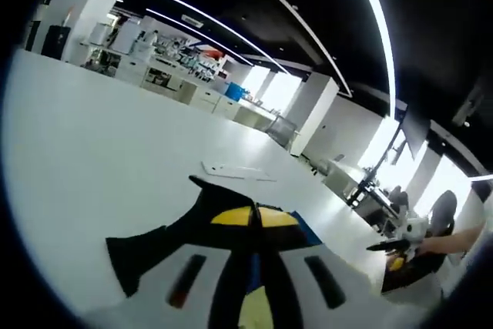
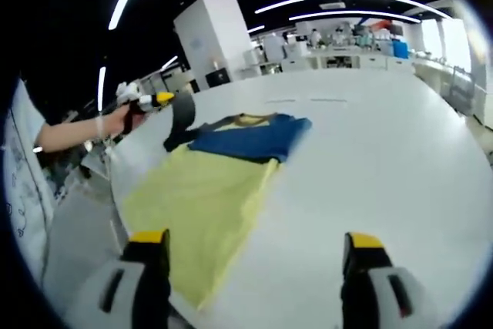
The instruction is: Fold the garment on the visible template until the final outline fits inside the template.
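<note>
A garment with a yellow body [image 2: 204, 190], a blue upper part [image 2: 250, 138] and black sleeves lies on the white table [image 2: 370, 159]. In the right gripper view a hand holds my left gripper [image 2: 158, 99] above the table's left edge, shut on a black sleeve [image 2: 182, 117] lifted off the surface. In the left gripper view its yellow tips meet at my left gripper [image 1: 253, 218], and the black sleeve [image 1: 154, 248] spreads out to the left. My right gripper [image 2: 254, 240] stands open low over the table, just short of the yellow hem. My right gripper [image 1: 397, 248] also appears far right.
Faint pale markings [image 2: 308, 100] lie on the table beyond the garment, seen as a flat white outline [image 1: 235, 169] in the left gripper view. A person's sleeve and body [image 2: 23, 182] stand at the table's left edge. Cabinets and shelves [image 2: 354, 44] line the far wall.
</note>
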### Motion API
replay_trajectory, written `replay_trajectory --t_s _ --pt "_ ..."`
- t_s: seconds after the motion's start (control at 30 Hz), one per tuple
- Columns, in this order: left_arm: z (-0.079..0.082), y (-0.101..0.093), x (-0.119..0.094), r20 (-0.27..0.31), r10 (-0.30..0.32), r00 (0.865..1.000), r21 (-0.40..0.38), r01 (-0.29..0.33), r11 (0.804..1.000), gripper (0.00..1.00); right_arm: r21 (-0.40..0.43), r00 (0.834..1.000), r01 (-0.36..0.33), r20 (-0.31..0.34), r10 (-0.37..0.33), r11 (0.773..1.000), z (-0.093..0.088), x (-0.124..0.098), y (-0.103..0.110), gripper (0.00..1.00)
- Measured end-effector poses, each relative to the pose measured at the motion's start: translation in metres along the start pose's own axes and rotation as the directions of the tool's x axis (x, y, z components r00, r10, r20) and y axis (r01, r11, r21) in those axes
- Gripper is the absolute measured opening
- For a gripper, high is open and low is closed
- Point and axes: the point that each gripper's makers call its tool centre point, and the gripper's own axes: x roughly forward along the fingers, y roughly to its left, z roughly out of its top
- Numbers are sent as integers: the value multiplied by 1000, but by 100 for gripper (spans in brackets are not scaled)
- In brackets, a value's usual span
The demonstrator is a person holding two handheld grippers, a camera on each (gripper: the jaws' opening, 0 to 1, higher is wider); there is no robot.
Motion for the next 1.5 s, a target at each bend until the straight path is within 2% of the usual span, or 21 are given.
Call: replay_trajectory --t_s 0.27,0.4,0.73,0.8,0.87,0.9,0.97,1.03,1.13,1.2,1.3,1.43,1.5 --pt "-12 -32 42 -80 -99 992 40 102 994 0 13 1000 -7 24 7 1000 0 -3 2 94" --pt "-17 -48 60 -97 -127 987 63 133 989 0 21 1000 -5 23 5 1000 -4 -4 1 94" --pt "-36 -91 106 -130 -205 970 56 214 975 0 47 1000 -12 27 11 999 -11 -7 1 93" --pt "-44 -95 116 -140 -206 969 57 215 975 0 56 999 -13 32 12 998 -12 -9 2 92" --pt "-51 -99 126 -120 -213 970 -13 213 977 0 65 999 -14 38 11 998 -13 -9 2 92" --pt "-55 -100 130 -123 -219 968 -8 220 975 0 68 999 -10 38 8 998 -15 -10 0 92" --pt "-71 -105 139 -152 -215 965 0 218 976 0 73 999 -9 36 7 997 -16 -10 -1 92" --pt "-88 -108 148 -197 -223 955 14 230 973 0 77 999 -9 34 6 997 -18 -11 -2 92" --pt "-100 -113 157 -203 -238 950 -18 239 971 0 75 1000 -2 31 0 997 -21 -13 -5 92" --pt "-110 -112 161 -217 -226 949 -14 229 973 0 86 1000 -1 31 -2 996 -23 -15 -6 92" --pt "-128 -117 162 -270 -247 931 -2 255 967 0 92 1000 5 30 -8 996 -25 -16 -7 92" --pt "-140 -120 166 -290 -245 925 -4 254 967 0 109 999 9 39 -13 994 -26 -17 -10 92" --pt "-146 -126 167 -304 -268 914 -23 275 961 0 110 999 9 40 -13 994 -26 -17 -9 91"
